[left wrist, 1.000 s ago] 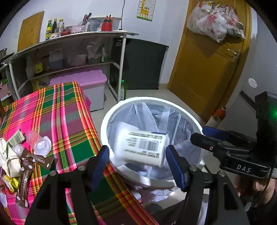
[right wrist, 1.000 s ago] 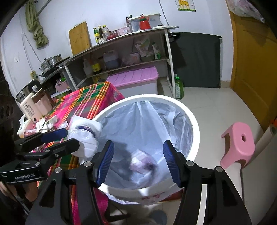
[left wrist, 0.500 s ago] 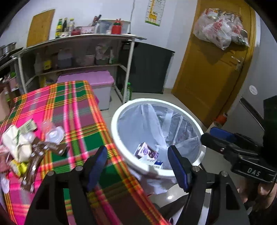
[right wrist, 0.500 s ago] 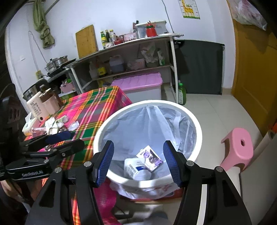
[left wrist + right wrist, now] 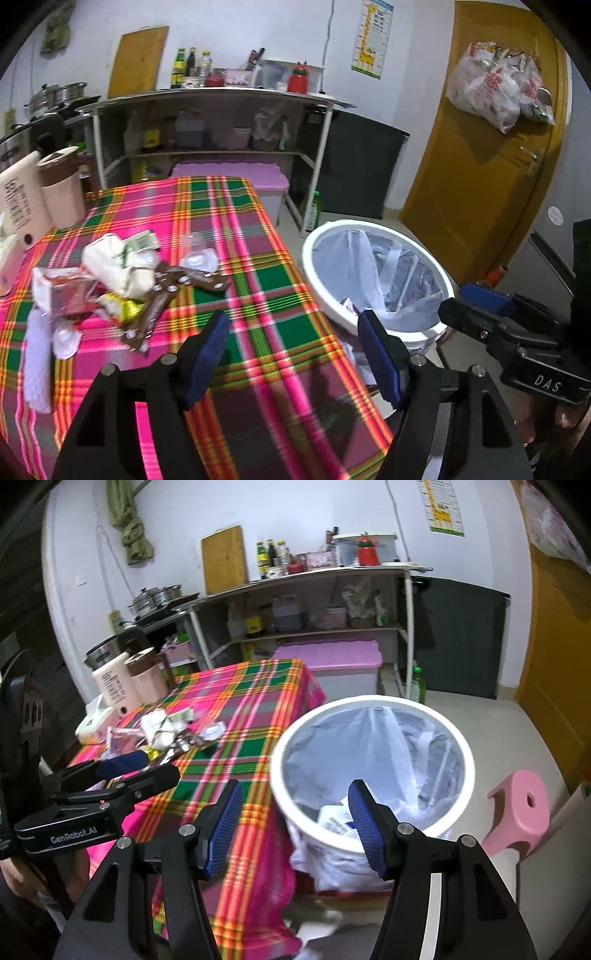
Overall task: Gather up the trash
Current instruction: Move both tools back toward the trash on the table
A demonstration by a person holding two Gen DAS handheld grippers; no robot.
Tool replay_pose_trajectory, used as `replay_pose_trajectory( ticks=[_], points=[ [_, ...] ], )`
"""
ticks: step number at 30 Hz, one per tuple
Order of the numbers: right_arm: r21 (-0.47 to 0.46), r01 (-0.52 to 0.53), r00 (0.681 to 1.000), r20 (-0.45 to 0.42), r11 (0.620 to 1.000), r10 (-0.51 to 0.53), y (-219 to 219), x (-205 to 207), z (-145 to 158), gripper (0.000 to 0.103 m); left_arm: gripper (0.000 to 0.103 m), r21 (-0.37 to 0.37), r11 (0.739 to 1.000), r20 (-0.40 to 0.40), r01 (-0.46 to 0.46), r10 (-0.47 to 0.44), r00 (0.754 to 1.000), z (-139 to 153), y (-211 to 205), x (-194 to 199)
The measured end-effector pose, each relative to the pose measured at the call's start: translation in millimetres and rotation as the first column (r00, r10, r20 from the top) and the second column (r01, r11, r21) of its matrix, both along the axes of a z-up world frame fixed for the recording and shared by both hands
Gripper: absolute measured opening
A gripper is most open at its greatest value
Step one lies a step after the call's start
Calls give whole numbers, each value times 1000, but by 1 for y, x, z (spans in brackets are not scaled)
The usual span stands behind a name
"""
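white box (image 5: 334,819) now apparently inside bin (image 5: 373,705)

One white bin (image 5: 373,705) stands at four o'clock of one plaid-covered table (image 5: 236,229). Two brown wrappers (image 5: 173,291) lie in the litter pile. One pink stool (image 5: 517,812), one pink-lidded box (image 5: 332,657), two tongs (image 5: 291,350) (image 5: 295,819).

Crumpled wrappers and trash heap (image 5: 122,280) on plaid cloth; lined white bin (image 5: 373,764) beside, holding cartons.

Bin (image 5: 373,701) contents mostly hidden
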State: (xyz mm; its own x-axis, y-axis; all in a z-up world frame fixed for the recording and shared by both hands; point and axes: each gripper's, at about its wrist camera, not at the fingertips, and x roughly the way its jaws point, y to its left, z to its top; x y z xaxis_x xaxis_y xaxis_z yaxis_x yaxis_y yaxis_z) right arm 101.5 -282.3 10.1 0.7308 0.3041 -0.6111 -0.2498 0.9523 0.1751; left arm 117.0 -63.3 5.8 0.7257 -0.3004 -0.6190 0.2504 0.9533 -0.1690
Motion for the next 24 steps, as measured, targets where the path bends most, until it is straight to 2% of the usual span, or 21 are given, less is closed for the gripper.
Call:
replay_pose_trajectory(
  ticks=[16,24],
  points=[
    [0,-129,991,-37,992,129,59,-8,-9,60,74,2,993,-5,-116,116,993,-17,57,-27],
    [-9,-184,981,-58,983,183,85,4,-17,60,74,14,978,-12,-210,210,978,-27,97,-29]
  ],
)
